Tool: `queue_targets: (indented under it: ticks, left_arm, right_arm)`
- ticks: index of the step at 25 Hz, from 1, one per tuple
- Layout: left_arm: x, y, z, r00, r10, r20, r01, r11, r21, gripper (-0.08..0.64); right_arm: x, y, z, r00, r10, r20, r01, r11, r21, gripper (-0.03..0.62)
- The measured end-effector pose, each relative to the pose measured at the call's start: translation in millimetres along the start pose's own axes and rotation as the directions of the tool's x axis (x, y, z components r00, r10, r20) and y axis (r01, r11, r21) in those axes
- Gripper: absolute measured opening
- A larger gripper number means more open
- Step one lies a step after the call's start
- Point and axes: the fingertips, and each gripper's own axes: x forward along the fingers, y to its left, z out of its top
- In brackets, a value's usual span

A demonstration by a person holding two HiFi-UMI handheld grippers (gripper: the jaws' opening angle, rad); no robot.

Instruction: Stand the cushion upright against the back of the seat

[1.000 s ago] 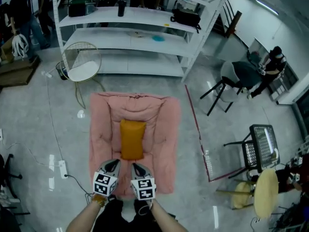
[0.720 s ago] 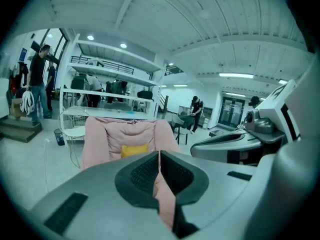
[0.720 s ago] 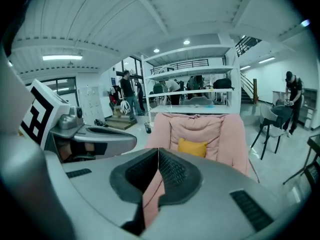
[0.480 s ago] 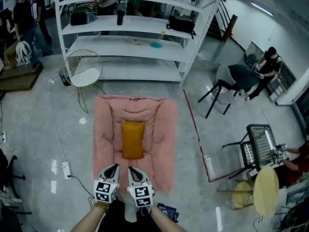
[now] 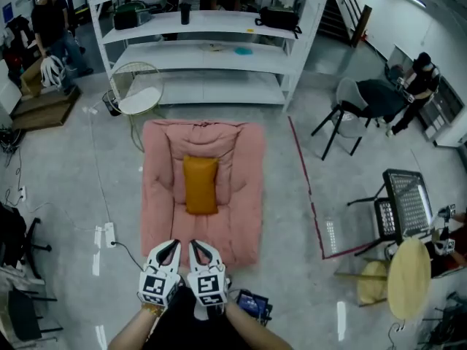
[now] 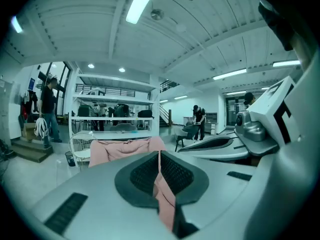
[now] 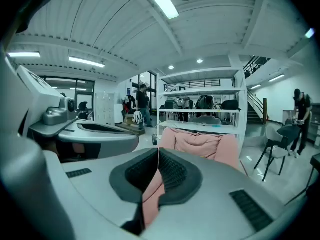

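A pink floor seat (image 5: pixel 241 195) lies on the floor with its padded back (image 5: pixel 201 138) at the far end. On its middle rests an orange cushion (image 5: pixel 201 184), lying flat. My left gripper (image 5: pixel 167 249) and right gripper (image 5: pixel 198 248) hover side by side just short of the seat's near edge, both shut with nothing in them. In the left gripper view the left gripper (image 6: pixel 159 155) has its jaws together, and the pink seat (image 6: pixel 120 149) shows beyond them. The right gripper (image 7: pixel 158 155) looks the same, with the seat's back (image 7: pixel 200 141) ahead. The jaws hide the cushion in both gripper views.
A white shelving rack (image 5: pixel 197 42) stands behind the seat, with a round wire chair (image 5: pixel 139 93) at its left foot. A power strip and cable (image 5: pixel 109 233) lie left of the seat and a red floor line (image 5: pixel 306 188) runs to its right. Chairs (image 5: pixel 357 115), a mesh chair (image 5: pixel 401 210) and a stool (image 5: pixel 408 279) stand at the right.
Both grippers have drawn back from over the seat's near edge to just short of it, and closer together. The cushion has not moved.
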Motion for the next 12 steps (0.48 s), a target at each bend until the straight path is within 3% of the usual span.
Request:
queue_targets:
  ticks: [6, 12]
  left_arm:
    - [-27.4, -19.1, 8.0, 1.000, -0.001, 0.029, 0.000, 1.000, 0.023, 0.023]
    - [-56.2, -27.8, 10.5, 0.996, -0.055, 0.068, 0.052, 0.998, 0.046, 0.023]
  right_arm:
    - [-31.9, 17.5, 3.1, 0.999, -0.002, 0.036, 0.002, 1.000, -0.013, 0.017]
    - [-52.6, 48.7, 4.8, 0.998, -0.031, 0.062, 0.033, 0.999, -0.025, 0.017]
